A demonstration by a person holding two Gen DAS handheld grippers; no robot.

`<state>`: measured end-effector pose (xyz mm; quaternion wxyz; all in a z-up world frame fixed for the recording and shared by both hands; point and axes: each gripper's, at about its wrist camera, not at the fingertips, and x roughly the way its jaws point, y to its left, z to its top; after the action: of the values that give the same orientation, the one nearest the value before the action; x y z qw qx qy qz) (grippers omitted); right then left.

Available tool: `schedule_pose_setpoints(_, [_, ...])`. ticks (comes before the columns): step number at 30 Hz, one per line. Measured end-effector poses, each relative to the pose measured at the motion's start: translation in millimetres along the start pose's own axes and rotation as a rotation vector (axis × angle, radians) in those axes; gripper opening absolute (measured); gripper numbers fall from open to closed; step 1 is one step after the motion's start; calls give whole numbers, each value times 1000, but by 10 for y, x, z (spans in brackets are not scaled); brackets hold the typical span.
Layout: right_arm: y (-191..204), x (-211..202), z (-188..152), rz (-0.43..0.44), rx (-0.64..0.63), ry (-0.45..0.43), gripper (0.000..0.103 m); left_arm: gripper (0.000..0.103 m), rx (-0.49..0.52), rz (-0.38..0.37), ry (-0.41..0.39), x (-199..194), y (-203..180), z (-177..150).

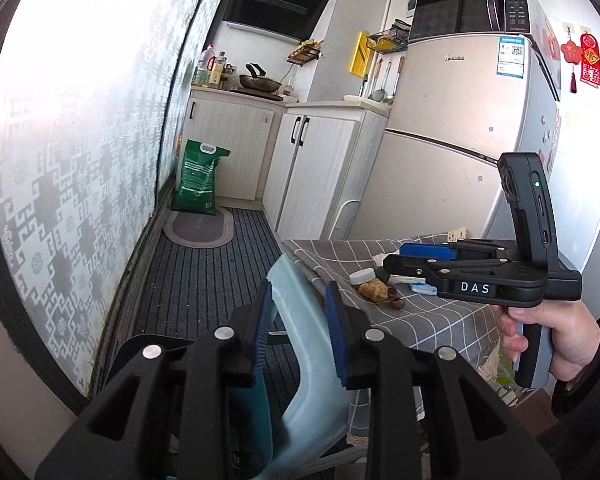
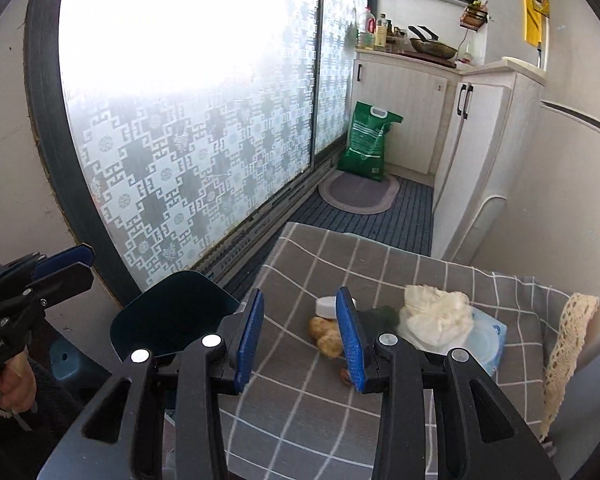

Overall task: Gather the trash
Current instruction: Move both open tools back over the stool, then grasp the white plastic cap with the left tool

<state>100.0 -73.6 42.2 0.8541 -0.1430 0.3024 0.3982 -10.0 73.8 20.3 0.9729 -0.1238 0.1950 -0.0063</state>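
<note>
Left gripper (image 1: 300,332): your jaws stand apart, pads gripping nothing; a pale plastic chair back (image 1: 300,300) only shows through the gap behind them, and I cannot tell that it touches either pad.
Right gripper (image 2: 300,336): jaws parted and empty, hanging above the checked tablecloth (image 2: 300,408), pointing down and forward at the trash pile.
Dustpan (image 2: 172,312): a dark teal scoop sits just off the table's near-left edge, mouth toward the cloth; it looks like the likely receiver, though neither gripper holds it.
Food scraps (image 2: 326,338): brownish lumps lie on the cloth just beyond your right pads, partly hidden by the right-hand pad (image 2: 350,336).
White cap (image 2: 326,306): just behind the scraps, touching or nearly so.
Crumpled tissue (image 2: 436,312): to the right of the scraps, resting on a blue-and-white packet (image 2: 488,336).
Step in hand (judgement): approach for the first pick with the right gripper.
How to do it well: shift slightly right so the lumps centre between the pads, come down until the tips are just off the cloth, then close gently; the scraps look soft and crumbly.
Risk: pinching the cloth drags the whole pile.
Far field: floor mat (image 2: 358,196) and green sack (image 2: 370,140) by the cabinets, well apart from the work.
</note>
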Motion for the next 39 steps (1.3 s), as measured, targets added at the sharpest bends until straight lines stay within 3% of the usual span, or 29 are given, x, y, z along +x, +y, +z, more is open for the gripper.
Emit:
schedule_pose_setpoints(7, [-314, -82, -298, -36, 29, 29, 38, 30, -84, -88, 66, 401, -218, 145])
schedule_pose_setpoints(10, [-420, -121, -388, -40, 42, 33, 38, 30, -89, -93, 85, 594, -377, 209])
schedule_pose_setpoints(21, [-592, -244, -549, 5, 74, 33, 38, 38, -133, 14, 232, 1310, -689, 188])
schedule_pose_setpoints(28, [-675, -255, -646, 31, 87, 47, 38, 39, -160, 68, 260, 1536, -690, 202])
schedule_pose_setpoints(39, [-746, -277, -704, 54, 99, 48, 38, 41, -189, 88, 297, 1690, -692, 180])
